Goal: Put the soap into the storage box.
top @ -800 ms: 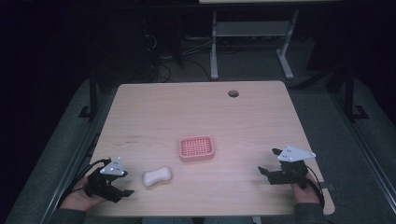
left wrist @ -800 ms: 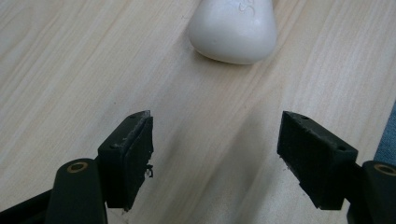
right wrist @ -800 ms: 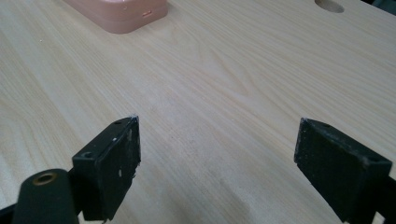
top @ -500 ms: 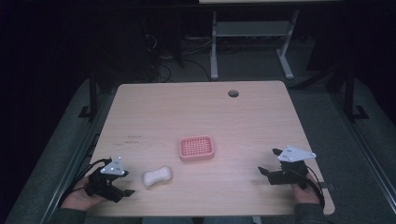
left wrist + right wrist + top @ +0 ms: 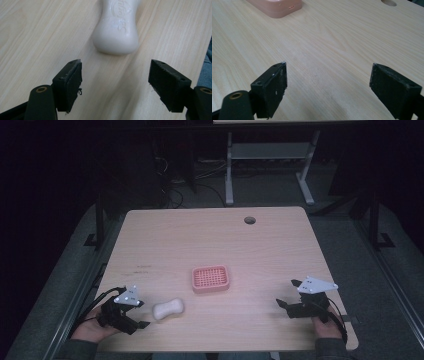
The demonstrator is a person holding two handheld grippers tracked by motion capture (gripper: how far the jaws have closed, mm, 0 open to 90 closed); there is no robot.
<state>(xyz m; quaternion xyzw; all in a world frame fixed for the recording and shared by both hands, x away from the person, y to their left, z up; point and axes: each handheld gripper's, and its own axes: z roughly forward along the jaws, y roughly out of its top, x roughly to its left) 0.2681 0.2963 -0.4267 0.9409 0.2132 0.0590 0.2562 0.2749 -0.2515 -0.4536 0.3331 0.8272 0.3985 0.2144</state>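
No visible change vs 0.8 s and 0.5 s ago: both grippers, soap and dish sit in the same spots.

Left gripper [image 5: 142,315] at the near-left corner of the table [image 5: 210,240], jaws wide, nothing between them. Soap bar [image 5: 168,308] lies just ahead of its tips, close but apart; in the left gripper view the soap bar [image 5: 117,27] is centred on the gap, its far end cut off by the top edge. Embossed lettering on it is not readable.

Right gripper [image 5: 287,295] near the near-right edge, jaws wide, bare wood between them in the right gripper view.

Pink soap dish [image 5: 210,279] mid-table, well apart from both grippers; soap sits near its front-left. Right gripper view crops the dish [image 5: 277,7] to one corner.

Far half of the table is open, apart from the cable hole [image 5: 249,220] near the back edge. Surroundings beyond the table are too dark to make out.
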